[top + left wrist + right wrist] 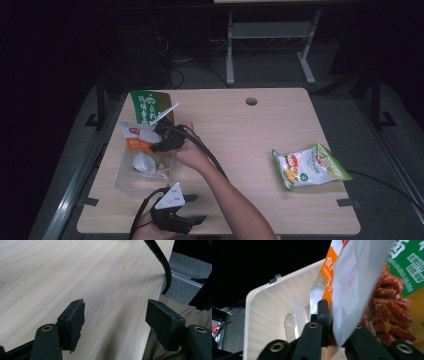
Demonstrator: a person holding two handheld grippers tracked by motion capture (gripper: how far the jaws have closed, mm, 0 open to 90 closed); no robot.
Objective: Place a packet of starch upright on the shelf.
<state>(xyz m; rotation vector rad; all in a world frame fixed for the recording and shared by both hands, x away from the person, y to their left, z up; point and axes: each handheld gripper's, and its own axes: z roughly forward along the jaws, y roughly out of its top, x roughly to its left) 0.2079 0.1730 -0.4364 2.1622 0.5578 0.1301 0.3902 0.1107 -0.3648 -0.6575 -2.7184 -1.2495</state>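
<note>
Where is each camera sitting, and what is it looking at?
High view: above the person's side, looking forward and down on the table; both forearms, the left claw and right claw show.
Left gripper view: rides the left claw, facing bare tabletop; open black jaws, a trouser leg.
Right gripper view: rides the right claw, facing the clear box; jaws pinch a white-orange packet.
Shared: high and right views both show box and packet.

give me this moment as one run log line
right gripper: shut on white-orange packet | over clear bin | left gripper: open, idle on table
</note>
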